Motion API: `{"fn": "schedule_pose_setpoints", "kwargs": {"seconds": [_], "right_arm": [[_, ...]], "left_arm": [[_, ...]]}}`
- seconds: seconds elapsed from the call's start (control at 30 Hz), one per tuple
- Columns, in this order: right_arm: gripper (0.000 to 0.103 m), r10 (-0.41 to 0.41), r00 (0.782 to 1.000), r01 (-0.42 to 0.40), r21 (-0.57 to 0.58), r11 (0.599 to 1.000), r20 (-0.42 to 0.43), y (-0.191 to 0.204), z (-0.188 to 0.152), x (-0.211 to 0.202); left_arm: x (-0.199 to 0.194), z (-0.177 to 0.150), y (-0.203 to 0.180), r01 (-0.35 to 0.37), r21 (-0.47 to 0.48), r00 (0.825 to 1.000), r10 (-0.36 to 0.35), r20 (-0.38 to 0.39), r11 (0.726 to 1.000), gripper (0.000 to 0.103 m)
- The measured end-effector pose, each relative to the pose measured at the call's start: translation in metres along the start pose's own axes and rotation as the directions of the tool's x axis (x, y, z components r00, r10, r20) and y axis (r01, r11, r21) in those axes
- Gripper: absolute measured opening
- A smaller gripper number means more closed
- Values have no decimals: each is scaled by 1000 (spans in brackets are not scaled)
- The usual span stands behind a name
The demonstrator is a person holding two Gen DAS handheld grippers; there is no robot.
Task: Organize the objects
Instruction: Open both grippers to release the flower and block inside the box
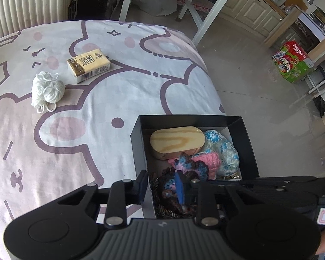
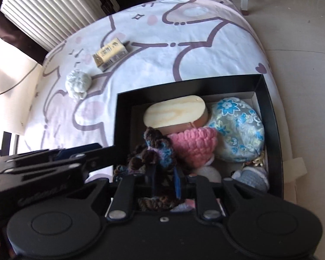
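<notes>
While our left gripper (image 1: 162,186) clamps the box (image 1: 138,151) wall, our right gripper (image 2: 164,184), pinching the yarn (image 2: 153,151), should release low inside.

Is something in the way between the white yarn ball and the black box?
Nothing visible. Only bare bedsheet lies between the white yarn ball and the black box. The tissue pack sits off that path, beyond the ball.
</notes>
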State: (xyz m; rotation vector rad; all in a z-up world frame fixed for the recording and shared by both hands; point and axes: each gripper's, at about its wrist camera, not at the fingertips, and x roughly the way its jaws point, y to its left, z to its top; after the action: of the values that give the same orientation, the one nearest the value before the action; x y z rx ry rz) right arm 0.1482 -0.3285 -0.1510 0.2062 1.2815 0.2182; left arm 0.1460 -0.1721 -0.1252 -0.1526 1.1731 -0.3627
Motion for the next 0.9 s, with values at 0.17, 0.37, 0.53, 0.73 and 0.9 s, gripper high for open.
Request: {"fn": "schedule_pose_setpoints", "kwargs": {"seconds": [0.17, 0.37, 0.53, 0.73, 0.9], "right_arm": [[15, -92, 995, 88, -85, 992, -37, 8, -3, 27], [14, -108, 994, 105, -94, 990, -34, 10, 2, 32], [16, -67, 998, 66, -45, 997, -12, 4, 6, 6], [23, -26, 994, 32, -56, 998, 107, 5, 5, -41], [26, -55, 984, 63, -45, 997, 168, -3, 2, -61]], "left_arm": [[3, 0, 4, -33, 20, 999, 33, -6, 999, 28], [7, -1, 7, -40, 25, 999, 41, -27, 999, 28], [4, -1, 4, -35, 38, 999, 36, -23, 999, 28], [-5, -2, -2, -32, 58, 999, 33, -12, 998, 28], [-14, -7, -7, -52, 100, 999, 51, 7, 994, 28]]}}
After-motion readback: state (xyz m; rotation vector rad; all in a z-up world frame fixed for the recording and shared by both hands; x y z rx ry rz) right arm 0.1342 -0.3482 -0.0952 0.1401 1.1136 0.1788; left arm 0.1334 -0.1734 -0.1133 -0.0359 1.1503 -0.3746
